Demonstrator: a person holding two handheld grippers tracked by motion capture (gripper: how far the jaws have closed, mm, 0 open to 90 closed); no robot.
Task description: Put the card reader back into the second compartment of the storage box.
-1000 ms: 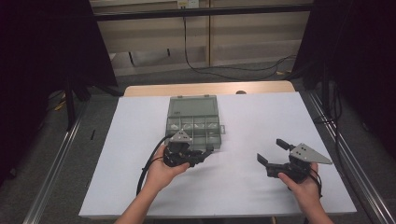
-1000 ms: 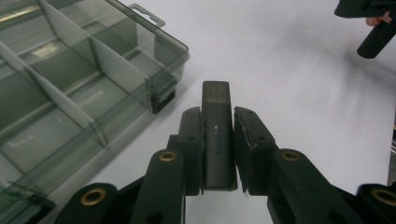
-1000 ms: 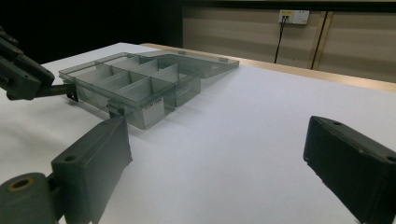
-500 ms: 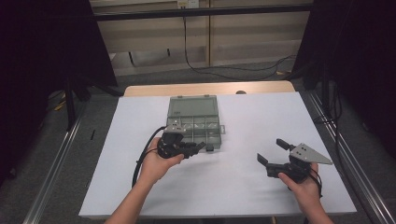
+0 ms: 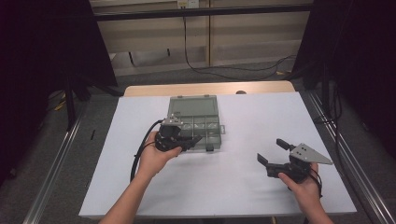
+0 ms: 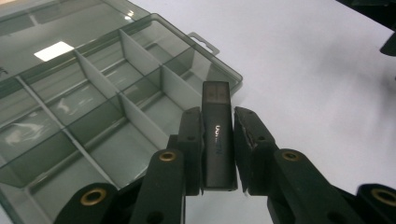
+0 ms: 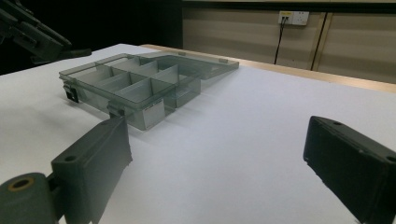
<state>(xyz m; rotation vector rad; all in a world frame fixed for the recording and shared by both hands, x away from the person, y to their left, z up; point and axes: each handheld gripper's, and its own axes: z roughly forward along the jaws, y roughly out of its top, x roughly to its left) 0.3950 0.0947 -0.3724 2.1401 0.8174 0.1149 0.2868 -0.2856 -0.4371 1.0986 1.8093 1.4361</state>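
now the black stick (image 6: pixel 217 140) sits clamped in the left gripper (image 6: pixel 217 122).

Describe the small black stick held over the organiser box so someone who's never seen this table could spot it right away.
On the white table lies an open, smoky-clear organiser box with empty divided compartments. At its near edge is the left hand-held gripper, clamped on the black stick. It is a slim, flash-drive-like bar with faint lettering, the one loose item there; the right hand-held gripper is open and empty.

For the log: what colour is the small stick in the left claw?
Black, with faint pale lettering; clearest in the left gripper view.
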